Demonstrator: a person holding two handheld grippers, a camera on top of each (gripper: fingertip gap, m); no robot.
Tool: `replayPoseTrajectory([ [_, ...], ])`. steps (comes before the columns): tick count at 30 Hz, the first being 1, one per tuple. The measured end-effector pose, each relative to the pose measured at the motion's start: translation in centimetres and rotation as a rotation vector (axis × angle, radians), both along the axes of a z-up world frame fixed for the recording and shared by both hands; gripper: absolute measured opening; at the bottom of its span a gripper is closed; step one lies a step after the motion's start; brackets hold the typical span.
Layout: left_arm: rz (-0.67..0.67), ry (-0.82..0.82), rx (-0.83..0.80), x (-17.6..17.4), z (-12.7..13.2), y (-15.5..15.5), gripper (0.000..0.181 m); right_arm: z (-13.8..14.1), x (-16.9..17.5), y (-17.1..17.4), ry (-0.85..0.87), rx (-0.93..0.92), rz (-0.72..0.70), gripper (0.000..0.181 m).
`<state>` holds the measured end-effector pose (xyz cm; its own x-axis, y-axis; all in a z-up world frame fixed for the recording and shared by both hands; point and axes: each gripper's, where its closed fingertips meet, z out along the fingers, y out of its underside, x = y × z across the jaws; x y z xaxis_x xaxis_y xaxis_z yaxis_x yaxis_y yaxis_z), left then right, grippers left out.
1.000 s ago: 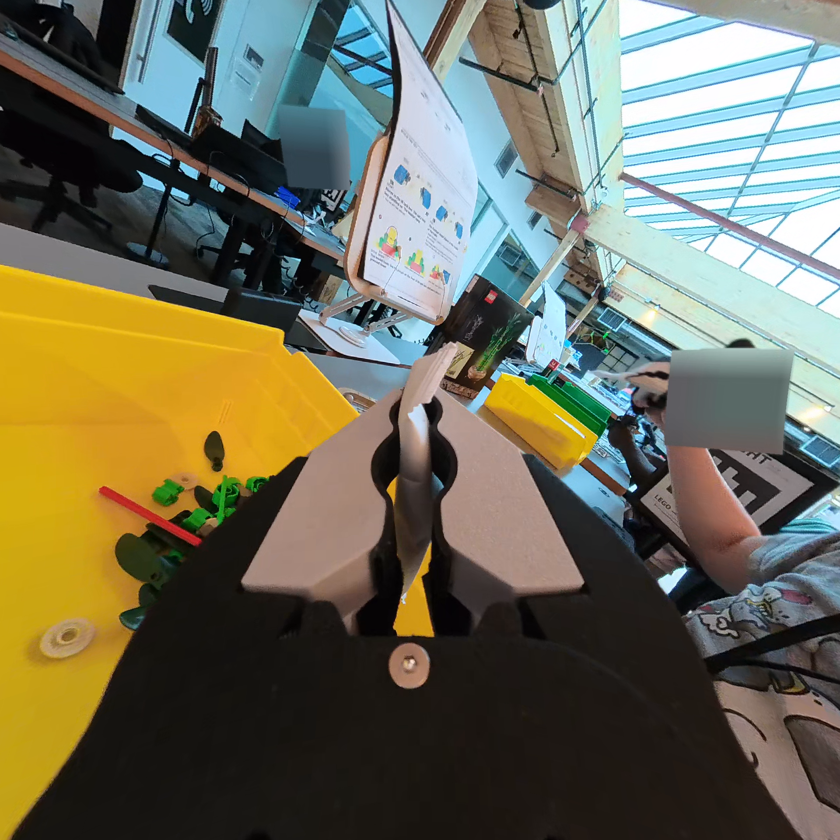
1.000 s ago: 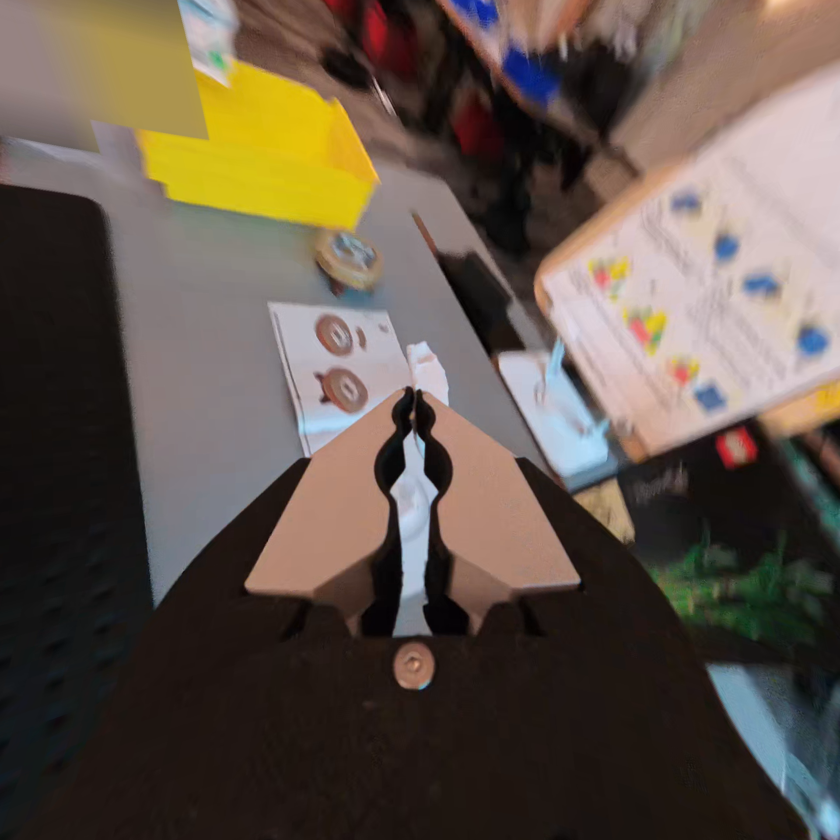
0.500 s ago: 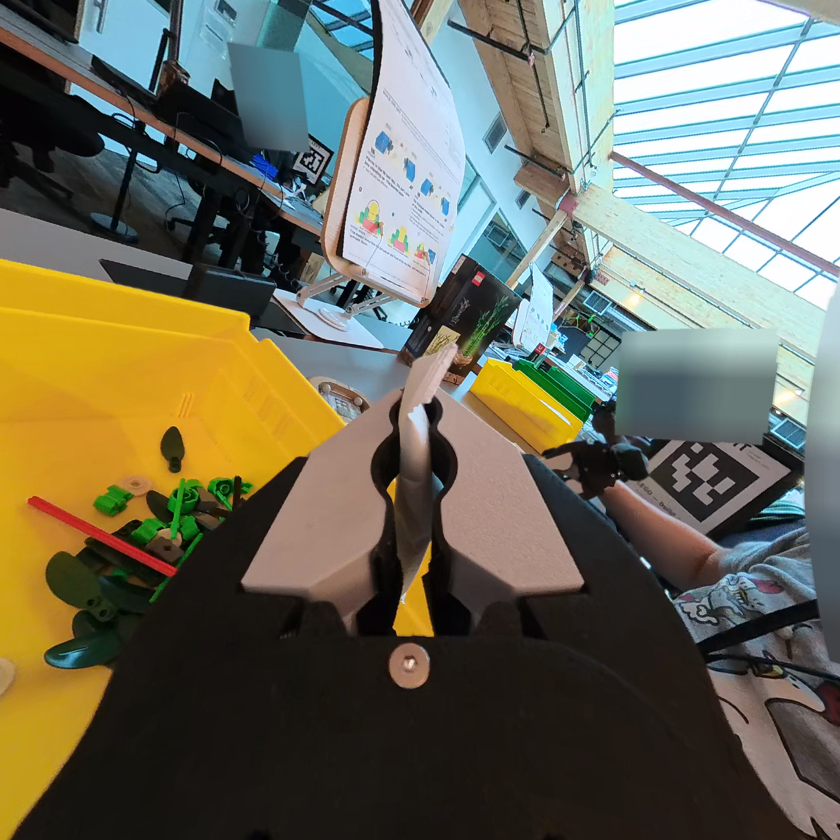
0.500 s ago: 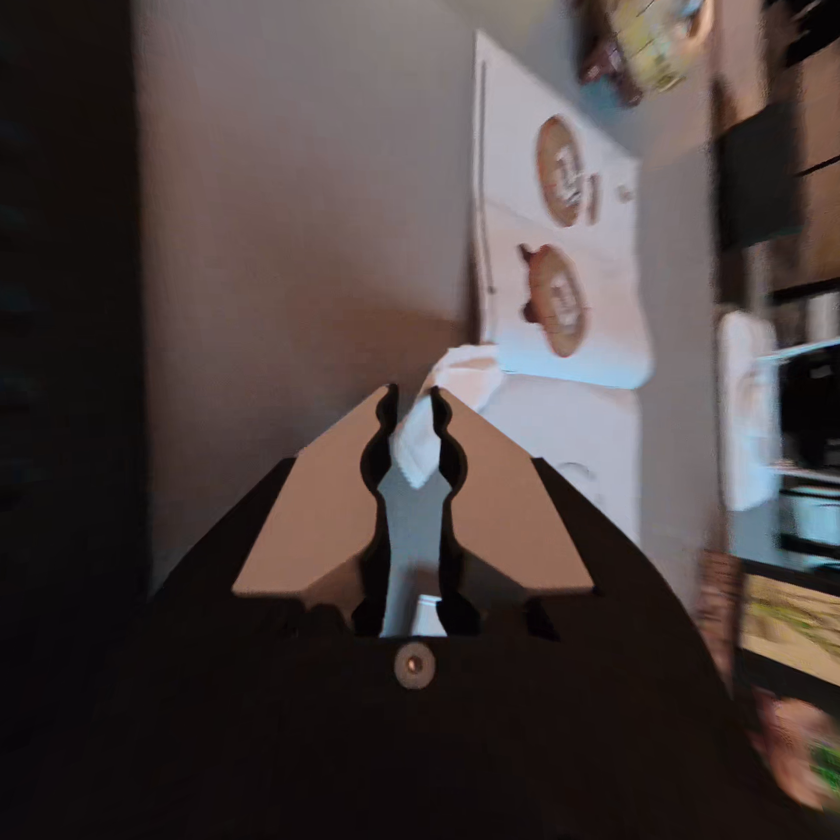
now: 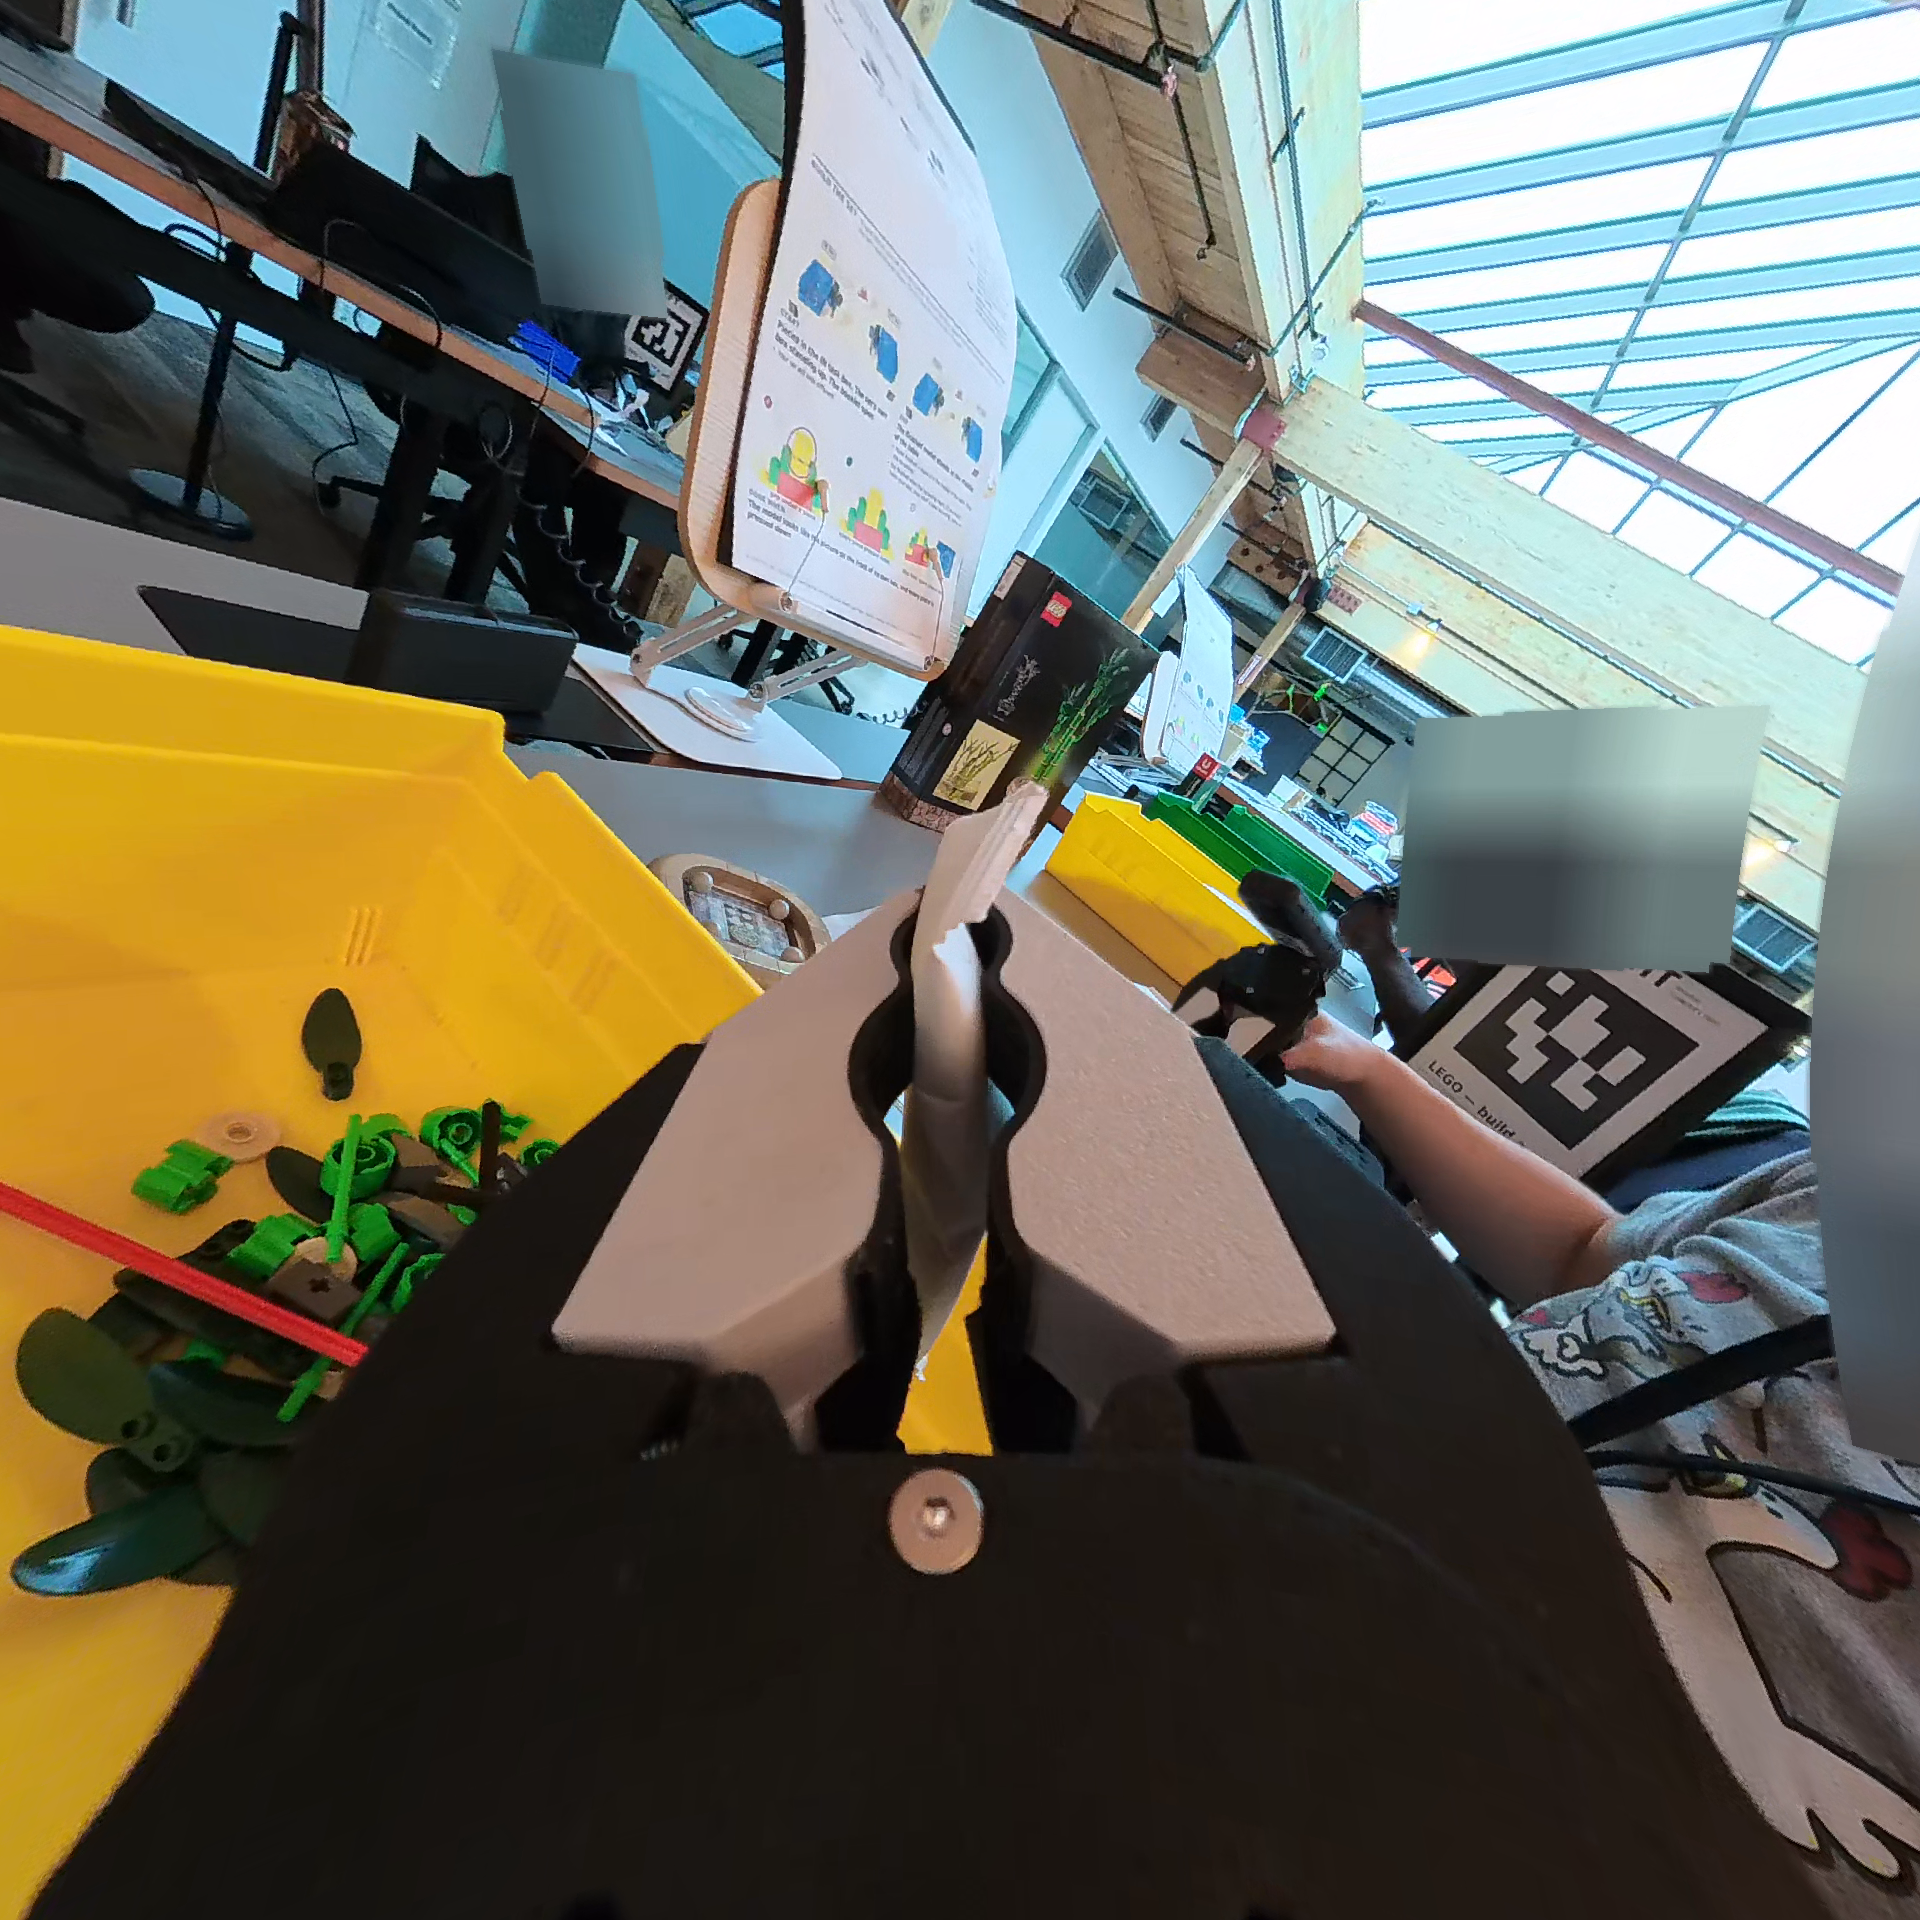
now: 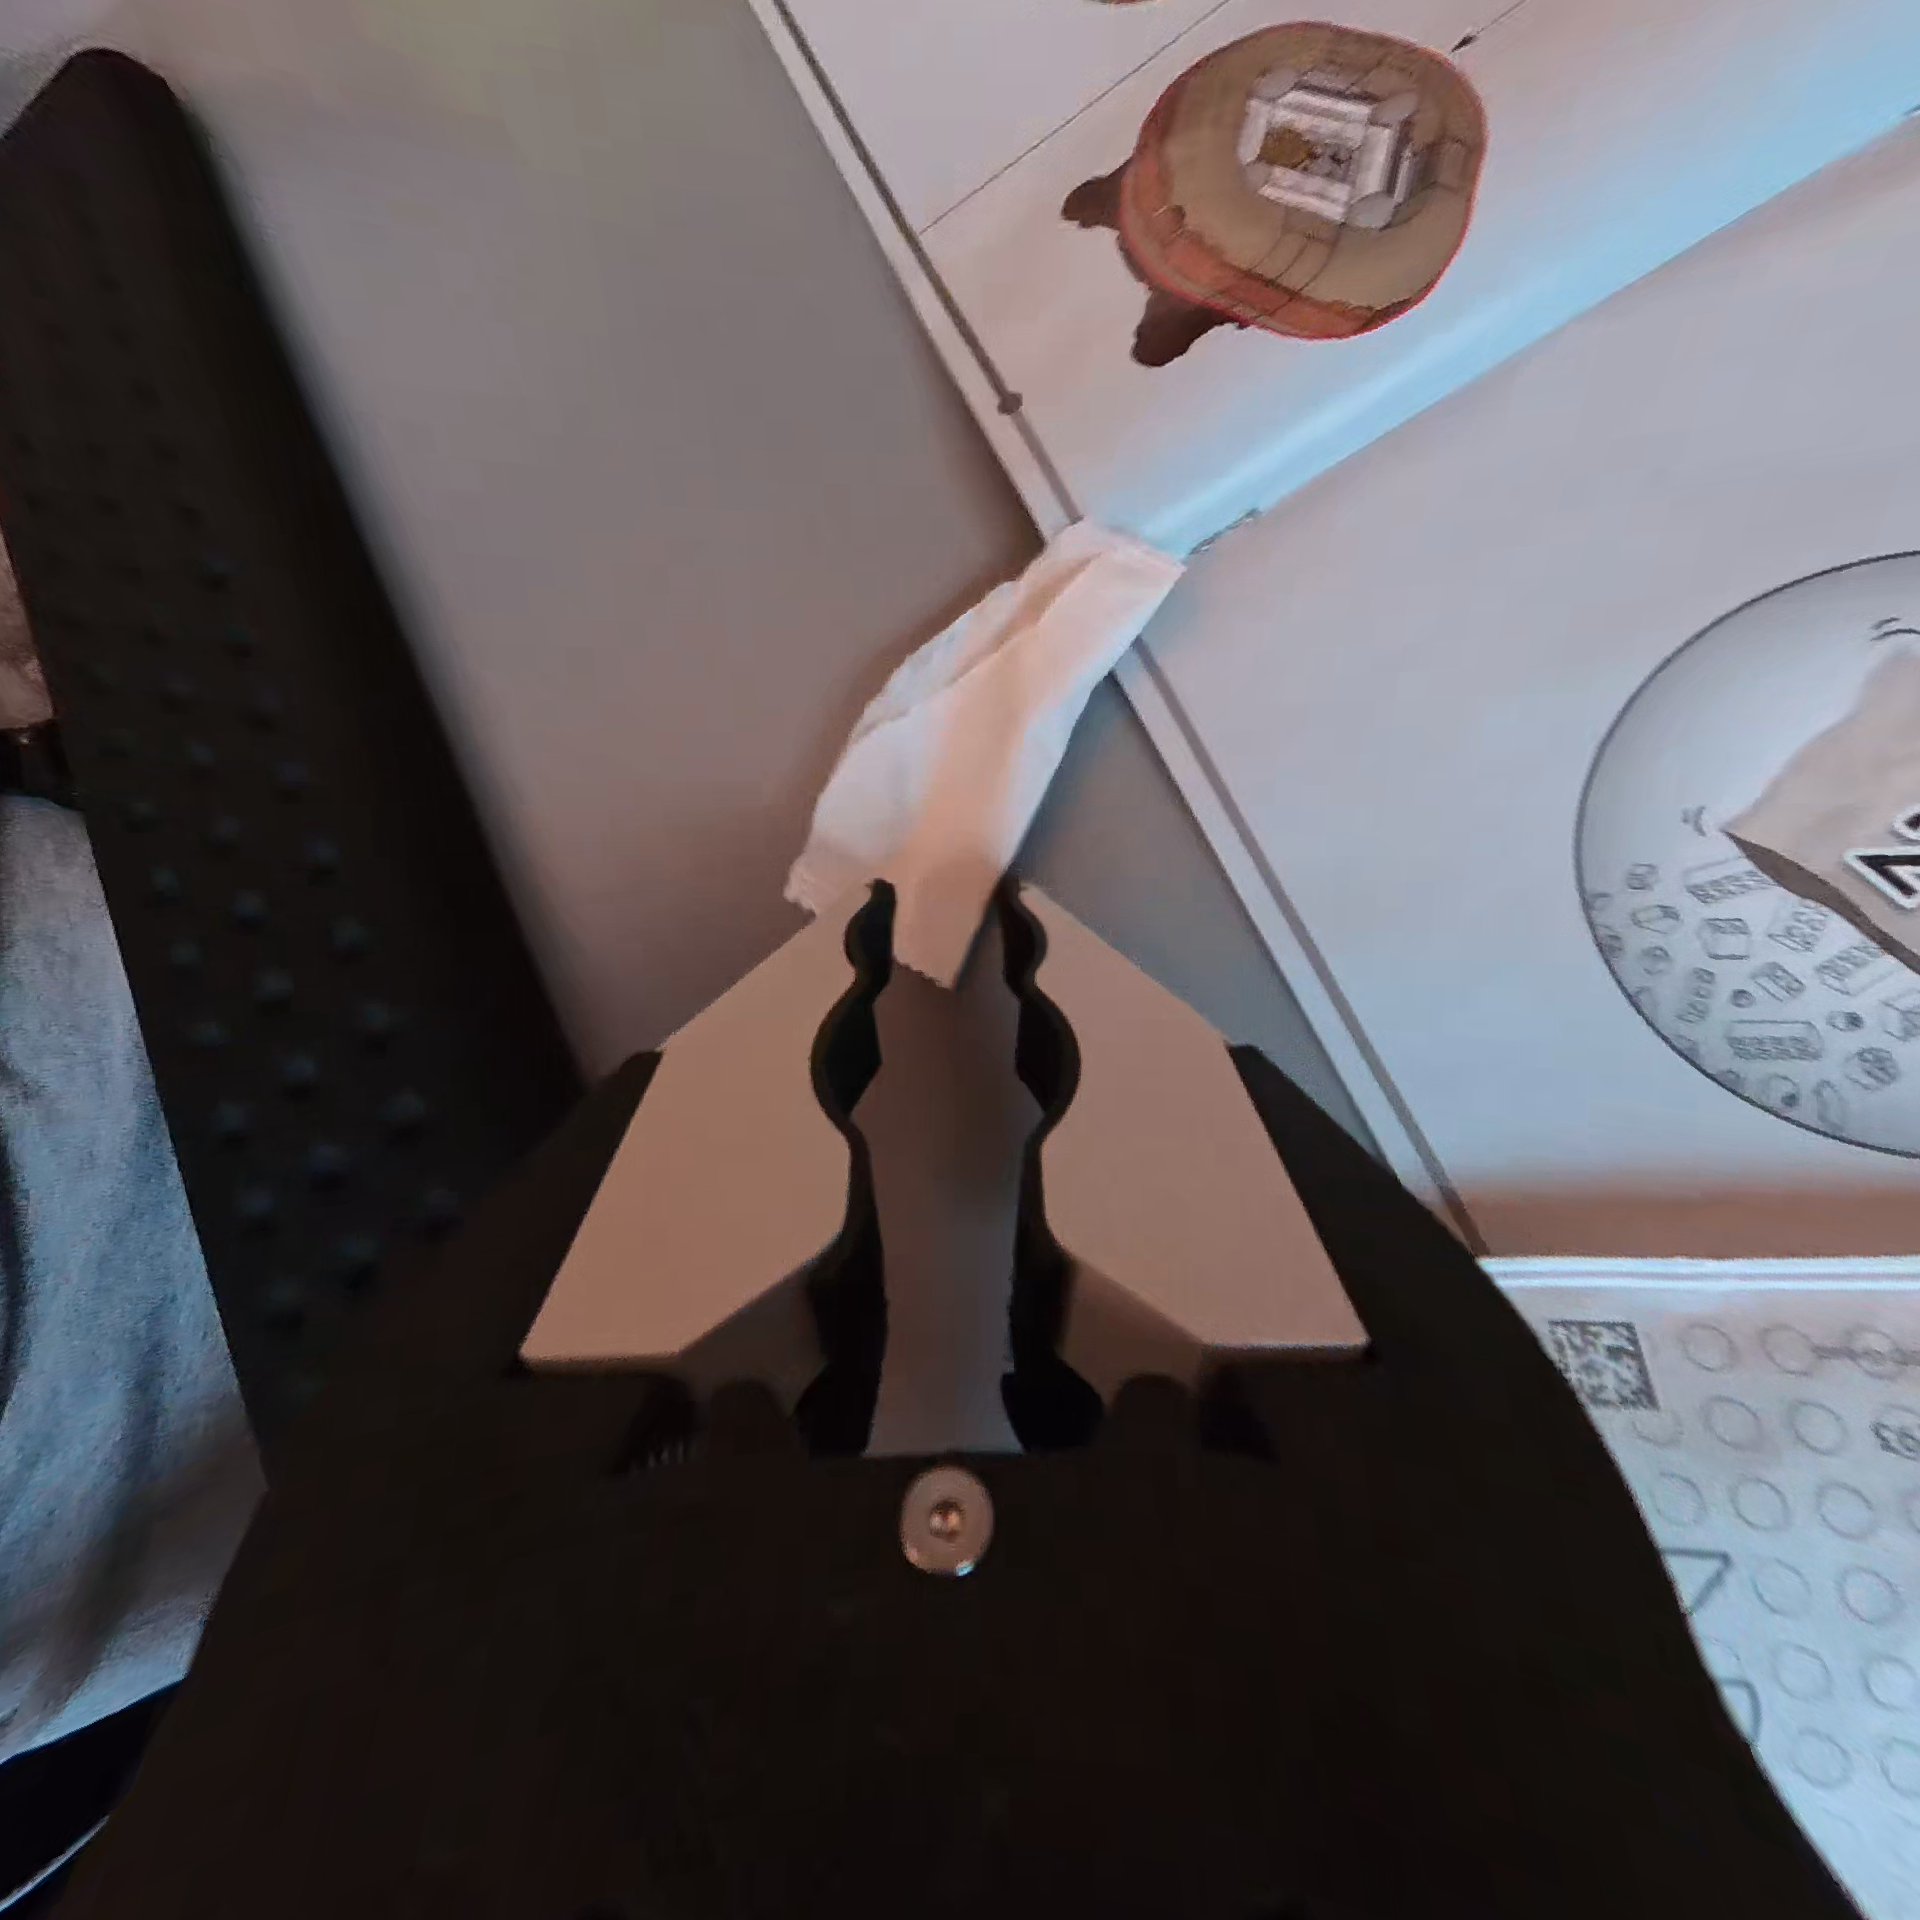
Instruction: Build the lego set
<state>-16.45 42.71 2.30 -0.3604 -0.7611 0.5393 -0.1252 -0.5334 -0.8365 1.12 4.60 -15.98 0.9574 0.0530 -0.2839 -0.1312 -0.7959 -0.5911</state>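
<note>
Left gripper (image 5: 948, 935): jaws pressed together on a white paper strip (image 5: 951, 1060); strip stands up past the tips and hangs down btwn the fingers, torn lower edge.
Left gripper pose: tilted upward, aimed over the near edge of the yellow bin (image 5: 312, 883) toward the far side of the room.
Right gripper (image 6: 940, 914): jaws spread a little, gap clear all the way down; nothing pinched.
Right gripper vs paper: crumpled white paper scrap (image 6: 987, 748) lies on the grey table (image 6: 623, 416), its near end at the tips, partly btwn them. Touching or not, can't tell.
Right gripper pose: pointing down at the table, fairly steep.
Yellow bin contents: lego pieces (image 5: 312, 1216) heaped at the left; bright green small parts, dark green leaf shapes, a couple of tan round pieces, one thin red rod (image 5: 177, 1283) lying across the heap. One dark leaf sits apart, farther in.
Instruction booklet (image 6: 1455, 623): open flat on the table, right of the scrap; scrap's far end meets the page edges.
Black studded mat (image 6: 239, 727): left side of the right wrist view, on the table.
Lego box (image 5: 1013, 707): dark, plant picture, upright on the table beyond the bin.
Stand w/ printed sheet (image 5: 873, 343): far side, left of the box.
Round tan piece (image 5: 743, 914): on the table just past the bin's right wall.
Other bins: yellow (image 5: 1143, 883) and green (image 5: 1236, 847), farther right.
Another person: arm (image 5: 1455, 1164) at right, holding a black gripper (image 5: 1262, 987).
</note>
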Motion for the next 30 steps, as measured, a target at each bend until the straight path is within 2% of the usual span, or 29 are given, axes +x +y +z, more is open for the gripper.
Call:
replayPoseTrajectory([
  [3,0.002,-0.003,0.001,-0.2,0.1,0.2,0.003,-0.2,-0.3,0.1,-0.068,0.006,0.021,0.004],
  [6,0.002,-0.007,-0.002,-0.3,0.3,0.4,0.003,0.0,-0.5,0.1,-0.129,-0.004,0.031,0.002],
  [8,0.003,-0.008,-0.002,-0.4,0.3,0.5,0.003,0.9,0.4,0.0,-0.229,-0.018,0.038,0.0],
  [11,0.001,-0.009,-0.001,-0.6,0.4,0.5,0.003,4.2,3.1,-0.4,-0.617,-0.057,0.121,0.0],
  [13,0.002,-0.012,-0.006,-0.7,0.4,0.5,0.003,6.5,2.8,0.4,-0.868,-0.004,0.264,0.0],
  [16,-0.001,-0.018,-0.014,-0.7,0.4,0.4,0.003,4.2,2.3,-0.4,-1.065,-0.156,0.497,0.0],
  [17,-0.003,-0.023,-0.016,-0.7,0.5,0.4,0.004,3.6,2.7,-0.6,-1.096,-0.2,0.512,0.0],
  [21,-0.006,-0.03,-0.011,-0.8,0.8,0.3,0.003,3.0,2.4,-0.5,-0.973,-0.165,0.465,0.0],
  [23,-0.012,-0.024,-0.009,-0.7,0.8,0.2,0.003,3.7,3.7,-1.0,-1.008,-0.182,0.427,0.0],
  [25,-0.011,-0.017,-0.007,-0.6,0.6,0.2,0.004,6.9,6.2,-2.2,-0.993,-0.167,0.286,0.0],
  [26,-0.015,-0.016,-0.009,-0.5,0.6,0.2,0.003,9.6,8.0,-3.0,-0.96,-0.118,0.17,0.0],
  [28,-0.016,-0.014,-0.013,-0.4,0.5,0.4,0.003,16.4,11.9,-5.5,-0.9,0.014,-0.069,0.0],
  [30,-0.016,-0.006,-0.014,-0.2,0.3,0.6,0.003,23.4,14.4,-8.4,-0.933,0.109,-0.215,0.0],
])
